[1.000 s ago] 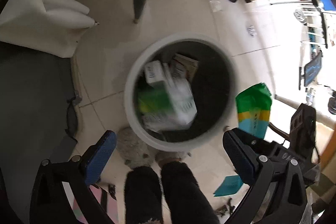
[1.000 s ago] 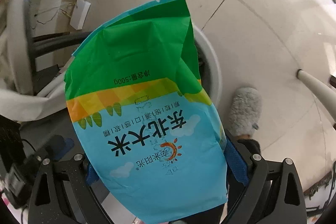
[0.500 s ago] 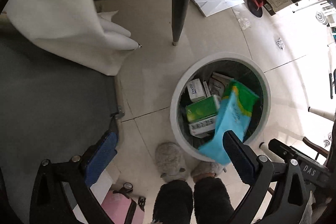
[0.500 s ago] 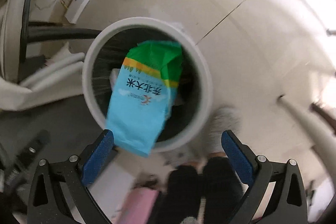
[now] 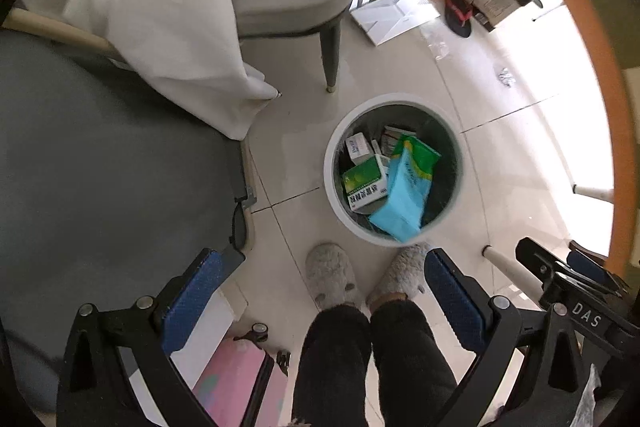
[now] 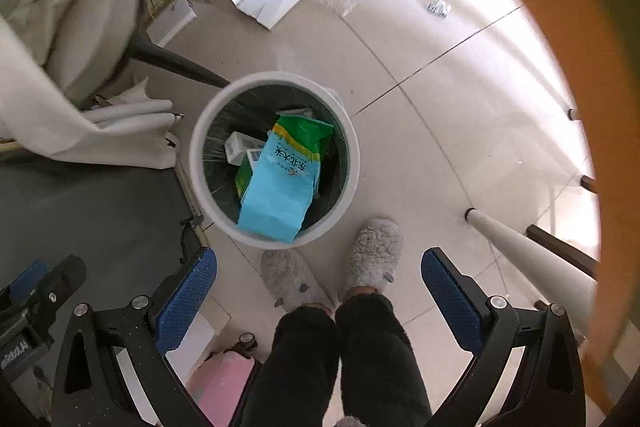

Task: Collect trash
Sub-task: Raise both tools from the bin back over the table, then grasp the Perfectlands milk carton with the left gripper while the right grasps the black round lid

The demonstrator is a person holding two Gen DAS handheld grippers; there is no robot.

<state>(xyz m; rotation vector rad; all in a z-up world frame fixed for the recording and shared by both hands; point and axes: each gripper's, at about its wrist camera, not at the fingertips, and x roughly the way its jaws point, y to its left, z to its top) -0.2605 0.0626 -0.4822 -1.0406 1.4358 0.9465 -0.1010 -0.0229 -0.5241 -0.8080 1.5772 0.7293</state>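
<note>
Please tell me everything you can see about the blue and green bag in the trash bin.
The rice bag is a flat, glossy plastic pouch, light blue in its lower part, then a yellow-orange stripe, then green at the far end, with dark Chinese print on the blue. It lies tilted inside the round white trash bin, its blue end resting over the near rim and its green end deeper inside. It leans on the small boxes beside it. Neither gripper touches it.
</note>
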